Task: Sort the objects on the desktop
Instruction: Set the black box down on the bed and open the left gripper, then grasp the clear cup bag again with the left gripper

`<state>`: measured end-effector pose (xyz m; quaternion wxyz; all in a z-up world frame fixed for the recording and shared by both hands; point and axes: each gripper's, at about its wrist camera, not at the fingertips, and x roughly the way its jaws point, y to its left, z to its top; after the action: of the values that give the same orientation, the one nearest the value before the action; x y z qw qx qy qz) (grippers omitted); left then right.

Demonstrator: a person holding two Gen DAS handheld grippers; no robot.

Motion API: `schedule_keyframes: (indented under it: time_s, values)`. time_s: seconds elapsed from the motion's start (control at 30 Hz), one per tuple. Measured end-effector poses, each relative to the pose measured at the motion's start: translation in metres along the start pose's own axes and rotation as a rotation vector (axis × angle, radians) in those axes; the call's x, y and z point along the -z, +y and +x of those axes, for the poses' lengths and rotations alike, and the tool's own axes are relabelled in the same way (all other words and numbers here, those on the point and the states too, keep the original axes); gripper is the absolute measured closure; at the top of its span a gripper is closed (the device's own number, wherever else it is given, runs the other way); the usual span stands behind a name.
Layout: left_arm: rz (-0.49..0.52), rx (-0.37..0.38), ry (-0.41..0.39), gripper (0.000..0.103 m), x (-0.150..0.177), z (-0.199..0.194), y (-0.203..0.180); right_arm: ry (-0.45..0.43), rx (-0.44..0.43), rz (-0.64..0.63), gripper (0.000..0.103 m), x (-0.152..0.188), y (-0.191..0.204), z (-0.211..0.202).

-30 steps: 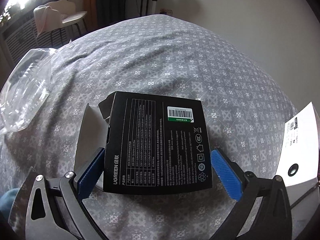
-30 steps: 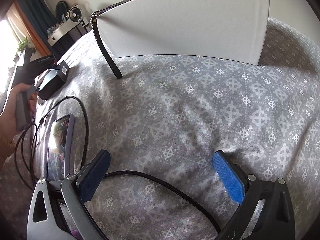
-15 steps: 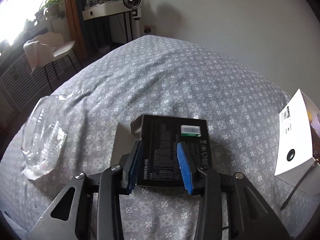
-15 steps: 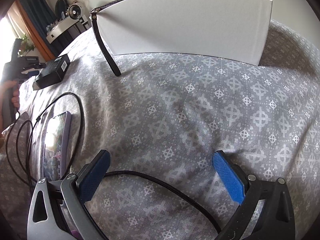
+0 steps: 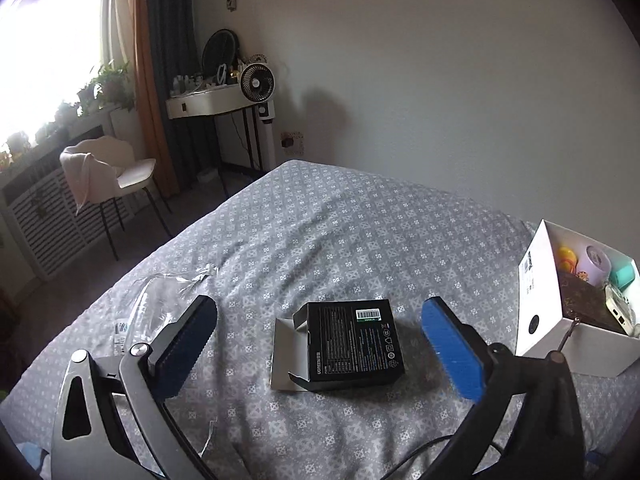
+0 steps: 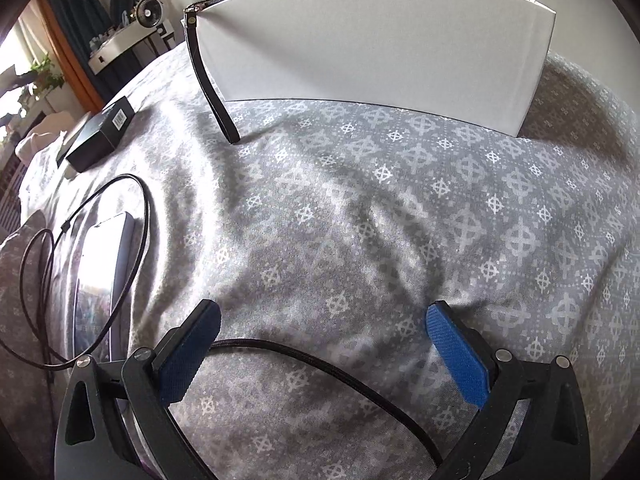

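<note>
The left gripper (image 5: 316, 344), jaws spread wide and holding nothing, frames a black carton (image 5: 352, 344) lying between and beyond its fingers, end flap open, barcode sticker legible but the small print too fine to read. Past the right finger, a white box (image 5: 540, 312) of oddments runs off-frame. The right gripper (image 6: 324, 344), likewise wide and empty, straddles a black cable (image 6: 320, 364) on the patterned bedspread (image 6: 400, 208), with bare fabric ahead.

Right gripper (image 6: 323, 332) jaws wide apart over grey patterned bedspread (image 6: 400, 220), black cable (image 6: 312, 364) crossing between them. White box (image 6: 372, 44) top center. Black carton (image 6: 100, 134) upper left. Probably a phone (image 6: 102, 280) at left.
</note>
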<state>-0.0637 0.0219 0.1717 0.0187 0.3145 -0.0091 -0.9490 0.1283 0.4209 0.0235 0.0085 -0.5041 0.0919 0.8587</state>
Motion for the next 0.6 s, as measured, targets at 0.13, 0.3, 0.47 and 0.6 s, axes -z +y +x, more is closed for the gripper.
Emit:
schedule_keyframes:
  time_s: [0.13,0.3,0.47,0.6]
  values:
    - [-0.007,0.001,0.067,0.0,0.015,0.01,0.006,0.01,0.025,-0.019,0.0,0.0,0.002,0.001]
    - [-0.012,-0.011,0.16,0.0,0.055,0.033,0.015,0.026,0.07,-0.053,0.0,0.001,0.008,0.004]
    - [-0.083,-0.055,0.281,0.0,0.091,0.06,0.034,0.03,0.081,-0.059,0.0,0.003,0.008,0.004]
    - [-0.206,-0.065,0.187,0.0,0.071,0.038,0.07,0.034,0.089,-0.064,0.0,0.004,0.008,0.005]
